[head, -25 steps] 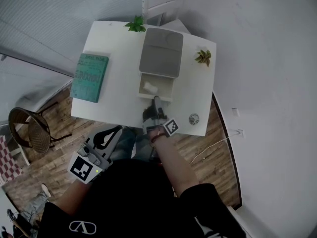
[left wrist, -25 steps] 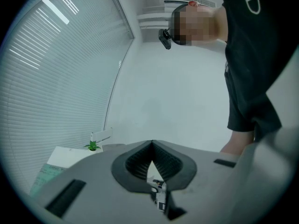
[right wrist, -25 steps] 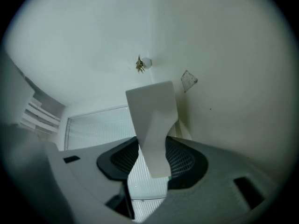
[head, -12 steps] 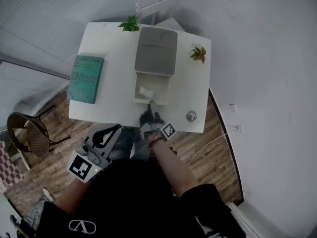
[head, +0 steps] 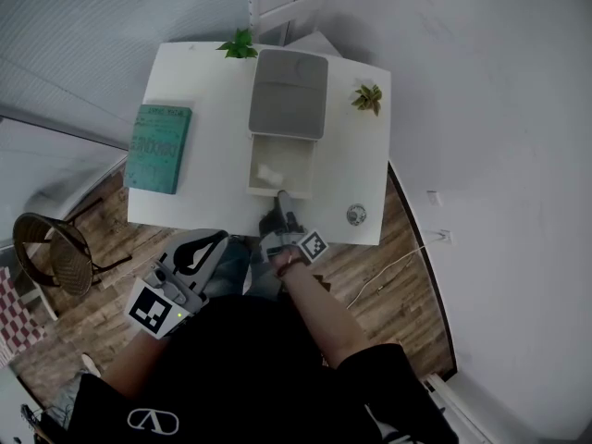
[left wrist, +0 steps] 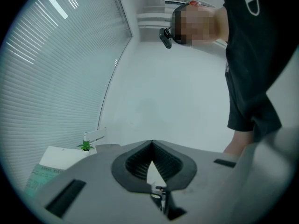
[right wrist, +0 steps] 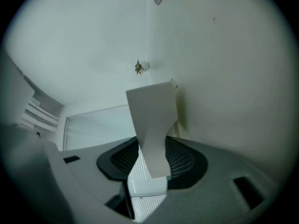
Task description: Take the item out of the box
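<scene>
A grey box (head: pixel 289 93) lies on the white table (head: pixel 213 91), its white drawer (head: pixel 252 166) pulled out toward me. A small white item (head: pixel 269 171) lies inside the drawer at the left. My right gripper (head: pixel 284 198) is at the drawer's near edge, and in the right gripper view the right gripper (right wrist: pixel 154 162) is shut on the drawer's white front panel (right wrist: pixel 152 120). My left gripper (head: pixel 205 246) hangs below the table's near edge, close to my body. Seen in its own view, the left gripper (left wrist: pixel 152 144) is shut with nothing between its jaws.
A teal book (head: pixel 159 148) lies at the table's left. Two small plants (head: pixel 239 46) (head: pixel 368 97) flank the box, and a small round object (head: pixel 356 215) sits near the front right corner. A white chair (head: pixel 282 7) stands behind, a wicker chair (head: pixel 55 248) at the left.
The right gripper has drawn the drawer a little further out of the box toward me. The left gripper has stayed where it was.
</scene>
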`<act>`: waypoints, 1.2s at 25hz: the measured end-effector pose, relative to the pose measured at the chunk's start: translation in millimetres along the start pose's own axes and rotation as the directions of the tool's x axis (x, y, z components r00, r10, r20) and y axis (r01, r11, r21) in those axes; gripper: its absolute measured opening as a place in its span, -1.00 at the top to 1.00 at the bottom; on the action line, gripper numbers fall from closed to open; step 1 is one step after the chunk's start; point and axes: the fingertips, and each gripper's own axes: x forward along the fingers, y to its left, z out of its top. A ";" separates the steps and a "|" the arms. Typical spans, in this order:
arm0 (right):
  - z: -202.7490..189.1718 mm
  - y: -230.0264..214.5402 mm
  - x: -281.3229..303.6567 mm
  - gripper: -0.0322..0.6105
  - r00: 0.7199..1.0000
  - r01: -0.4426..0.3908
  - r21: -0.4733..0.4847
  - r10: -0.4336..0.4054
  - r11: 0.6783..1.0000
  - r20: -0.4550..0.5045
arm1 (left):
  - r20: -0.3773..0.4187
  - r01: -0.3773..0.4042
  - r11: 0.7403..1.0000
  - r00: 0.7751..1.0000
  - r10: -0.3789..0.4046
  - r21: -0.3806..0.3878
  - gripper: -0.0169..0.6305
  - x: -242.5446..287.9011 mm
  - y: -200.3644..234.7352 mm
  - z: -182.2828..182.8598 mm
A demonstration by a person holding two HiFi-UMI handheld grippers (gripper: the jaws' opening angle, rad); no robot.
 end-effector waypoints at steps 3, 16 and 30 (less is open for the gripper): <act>-2.0 -0.8 0.4 0.35 1.000 -0.002 0.015 0.002 1.000 -0.013 | 0.001 0.001 1.000 1.000 -0.001 -0.001 0.93 -0.2 -0.3 0.9; -26.4 31.3 -33.4 0.13 0.989 0.042 -0.003 -0.042 0.999 -0.143 | 0.036 0.019 1.000 0.999 -0.019 -0.007 0.93 5.4 -2.7 7.2; -33.5 200.2 -15.1 0.22 0.915 -0.242 -0.413 0.066 0.878 -0.397 | 0.139 0.017 1.000 0.990 -0.017 0.006 0.93 8.5 6.6 43.5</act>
